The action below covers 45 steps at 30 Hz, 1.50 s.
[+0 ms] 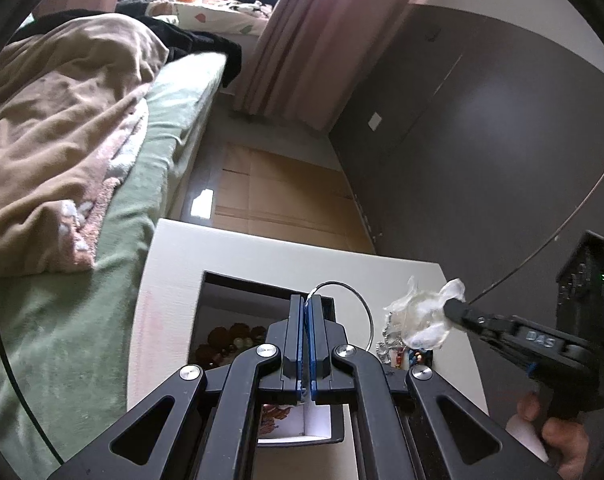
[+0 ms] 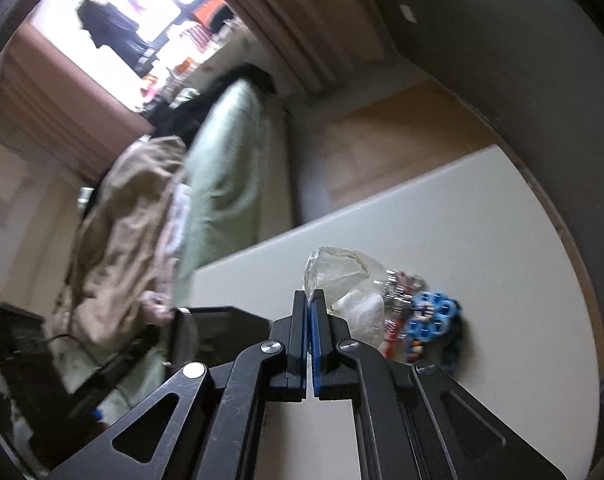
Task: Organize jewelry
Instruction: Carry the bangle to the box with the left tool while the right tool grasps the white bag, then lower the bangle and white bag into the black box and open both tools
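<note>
My left gripper [image 1: 306,300] is shut on a thin wire hoop [image 1: 358,304], held above an open black-edged jewelry box [image 1: 221,312] with brown beads [image 1: 229,340] inside. My right gripper [image 2: 310,294] is shut on a clear plastic bag [image 2: 342,276], lifted over the white table [image 2: 482,240]; it also shows in the left wrist view [image 1: 454,306] with the bag [image 1: 422,312]. Silver chain [image 1: 390,328] and small colored pieces lie below the bag. A blue beaded piece [image 2: 434,316] lies on the table right of the bag.
A bed with green sheet [image 1: 141,200] and beige blanket [image 1: 61,120] stands left of the table. A dark wall [image 1: 482,140] is on the right, with wooden floor [image 1: 281,200] and pink curtains [image 1: 302,40] beyond. The left gripper's body [image 2: 221,332] shows dark at left.
</note>
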Tool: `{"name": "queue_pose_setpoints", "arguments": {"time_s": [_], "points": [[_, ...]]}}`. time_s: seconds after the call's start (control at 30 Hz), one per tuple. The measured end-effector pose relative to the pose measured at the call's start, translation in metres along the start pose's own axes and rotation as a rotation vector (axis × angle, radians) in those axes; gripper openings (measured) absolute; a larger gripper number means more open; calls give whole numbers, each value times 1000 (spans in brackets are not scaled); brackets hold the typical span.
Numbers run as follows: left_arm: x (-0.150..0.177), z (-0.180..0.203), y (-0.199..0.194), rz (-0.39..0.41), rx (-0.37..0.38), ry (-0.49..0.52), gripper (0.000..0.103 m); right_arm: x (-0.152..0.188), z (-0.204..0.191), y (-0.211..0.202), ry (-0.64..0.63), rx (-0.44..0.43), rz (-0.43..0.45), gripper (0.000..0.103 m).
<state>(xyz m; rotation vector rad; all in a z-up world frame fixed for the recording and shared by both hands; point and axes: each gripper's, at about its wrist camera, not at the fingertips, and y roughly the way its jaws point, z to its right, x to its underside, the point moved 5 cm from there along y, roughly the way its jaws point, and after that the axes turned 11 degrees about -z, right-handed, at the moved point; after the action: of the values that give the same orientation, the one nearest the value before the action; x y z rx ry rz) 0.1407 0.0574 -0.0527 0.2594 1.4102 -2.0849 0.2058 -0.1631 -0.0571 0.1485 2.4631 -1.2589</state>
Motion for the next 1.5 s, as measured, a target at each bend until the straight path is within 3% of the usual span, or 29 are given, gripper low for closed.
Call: {"name": "queue_pose_setpoints", "arguments": {"time_s": [0.3, 0.73, 0.8, 0.87, 0.9, 1.03, 1.13, 1.43, 1.5], "points": [[2, -19, -23, 38, -20, -30, 1, 15, -53, 0, -88, -149, 1, 3], [0, -52, -46, 74, -46, -93, 1, 36, -104, 52, -133, -289, -99, 4], [-1, -56, -47, 74, -49, -101, 1, 39, -103, 73, -111, -300, -178, 13], [-1, -58, -47, 71, -50, -105, 1, 40, -95, 82, -77, -269, -204, 50], [-1, -58, -46, 68, -51, -104, 1, 39, -93, 81, -69, -265, -191, 53], [0, -54, -40, 47, -48, -85, 1, 32, -83, 64, -60, -259, -147, 56], [2, -47, -33, 27, -46, -62, 1, 26, -72, 48, -42, -232, -93, 65], [10, -27, -5, -50, -76, -13, 2, 18, -35, 16, 23, -211, -41, 66], [12, -28, -1, -62, -83, -26, 9, 18, -29, 8, 29, -208, -28, 66]]}}
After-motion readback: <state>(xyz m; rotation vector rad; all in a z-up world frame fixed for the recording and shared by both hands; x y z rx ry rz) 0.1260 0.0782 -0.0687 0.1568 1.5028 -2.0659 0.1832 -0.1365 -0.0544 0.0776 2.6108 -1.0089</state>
